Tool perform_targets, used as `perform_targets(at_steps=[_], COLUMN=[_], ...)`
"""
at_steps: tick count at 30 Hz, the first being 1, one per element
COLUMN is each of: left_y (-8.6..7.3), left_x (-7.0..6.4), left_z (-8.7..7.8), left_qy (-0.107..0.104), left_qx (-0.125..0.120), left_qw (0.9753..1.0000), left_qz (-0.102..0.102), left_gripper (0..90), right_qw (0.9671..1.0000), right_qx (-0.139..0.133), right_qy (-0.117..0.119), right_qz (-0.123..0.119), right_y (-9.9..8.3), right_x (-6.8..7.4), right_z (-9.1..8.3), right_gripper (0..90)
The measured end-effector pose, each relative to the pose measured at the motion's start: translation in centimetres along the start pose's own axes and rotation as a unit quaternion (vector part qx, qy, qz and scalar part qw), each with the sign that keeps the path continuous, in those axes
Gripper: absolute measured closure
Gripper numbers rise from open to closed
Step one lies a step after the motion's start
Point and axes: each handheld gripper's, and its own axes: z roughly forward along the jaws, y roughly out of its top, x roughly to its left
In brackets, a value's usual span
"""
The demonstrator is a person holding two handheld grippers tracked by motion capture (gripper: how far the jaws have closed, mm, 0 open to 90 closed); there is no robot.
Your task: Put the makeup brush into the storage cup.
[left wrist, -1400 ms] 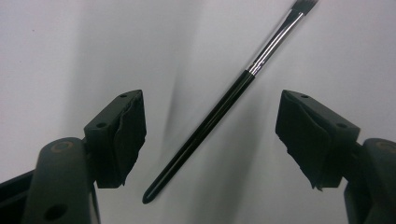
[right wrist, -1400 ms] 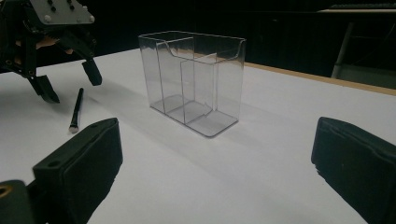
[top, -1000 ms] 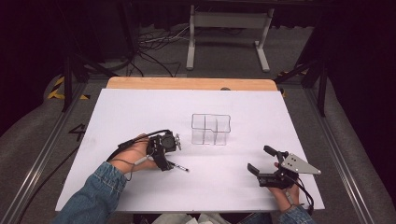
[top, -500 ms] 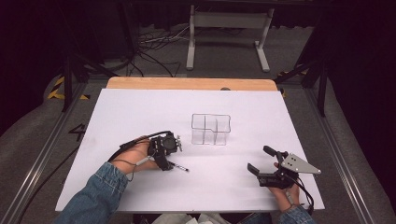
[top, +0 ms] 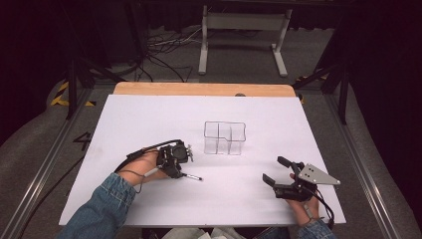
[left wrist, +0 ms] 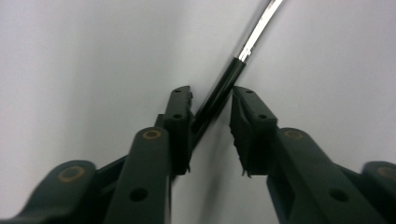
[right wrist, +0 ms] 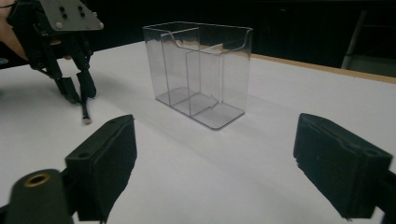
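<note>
- My left gripper [top: 180, 160] is down on the white table [top: 149, 119], to the near-left of the clear organizer [top: 225, 138], and the pen [top: 191, 176] lies right between its jaws.
- In the left gripper view the pen [left wrist: 224, 88] has its dark barrel in the gap, against the left-hand jaw as seen there, with a sliver of space before the other. The jaws are narrowed around it but I judge them not yet clamped; the pen looks to be lying on the table, not lifted.
- The pen's long axis runs from my left jaws out toward my right side and slightly nearer me, its silver end pointing away from the gripper. The organizer stands beyond that, farther from me than the pen.
- My right gripper [top: 278, 172] rests to the near-right of the organizer, jaws spread wide and holding nothing. In the right gripper view the organizer [right wrist: 201, 70] stands upright ahead, its compartments empty, with my left gripper [right wrist: 77, 88] and the pen [right wrist: 85, 109] beside it.
- My left hand [top: 147, 164] is plainly the nearer one to the pen; as I judge it, the coming move turns on closing across the barrel, then carrying it toward the organizer.
- Against the picture from a second ago I see almost no change: both grippers, the pen and the organizer sit in the same places.
</note>
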Motion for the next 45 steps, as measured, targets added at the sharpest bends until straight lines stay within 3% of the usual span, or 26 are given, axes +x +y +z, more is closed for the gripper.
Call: perform_targets(at_steps=[6,10,13,15,16,19,25,31,36,39,44,45], left_y=[0.0,0.2,0.3,0.2,0.1,0.2,-0.4,-0.9,-1.3,-1.7,-2.6,-2.8], left_x=[-0.1,-0.2,-0.3,-0.5,-0.5,-0.6,-0.8,-1.2,-1.5,-1.7,-2.0,-2.0], left_z=[0.0,0.0,-0.1,-0.1,-0.2,-0.6,-2.2,-3.6,-4.6,-5.2,-6.3,-6.4], left_qy=[0.001,0.005,0.01,0.01,0.011,0.013,0.016,0.017,0.021,0.02,0.02,0.021], left_qx=[0.01,0.015,0.019,0.02,0.006,0.009,-0.028,-0.07,-0.113,-0.146,-0.2,-0.217], left_qw=[0.9999,0.9999,0.9996,0.9997,0.9998,0.9998,0.9994,0.9974,0.9933,0.989,0.9792,0.9756], left_qz=[0.006,0.007,0.018,0.013,0.014,0.015,0.01,0.005,-0.013,-0.014,-0.025,-0.026], left_gripper=[82.6,82.9,83.1,83.1,83.2,83.3,83.3,83.4,83.3,83.4,83.4,83.4], right_qw=[1.0,1.0,1.0,1.0,1.0,1.0,1.0,0.9999,0.9999,0.9999,0.9999,0.9999], right_qx=[0.002,0.006,0.005,0.006,0.006,0.006,0.009,0.012,0.011,0.011,0.013,0.013], right_qy=[0.001,0.001,0.001,0.001,0.001,0.001,0.001,0.003,0.003,0.003,0.002,0.003], right_qz=[-0.003,-0.003,-0.004,-0.003,-0.003,-0.002,0.0,-0.002,-0.004,-0.002,0.0,0.001], right_y=[0.0,0.0,0.0,0.0,0.0,0.0,0.0,0.0,0.0,0.0,0.0,0.0], right_x=[0.1,0.0,0.0,0.0,0.0,0.0,0.0,0.0,0.0,0.0,0.0,0.0], right_z=[0.1,0.1,0.1,0.1,0.1,0.2,0.2,0.3,0.3,0.3,0.3,0.3], right_gripper=[16.2,16.0,16.2,16.2,16.2,16.2,15.9,15.9,15.9,14.5,11.1,10.6])
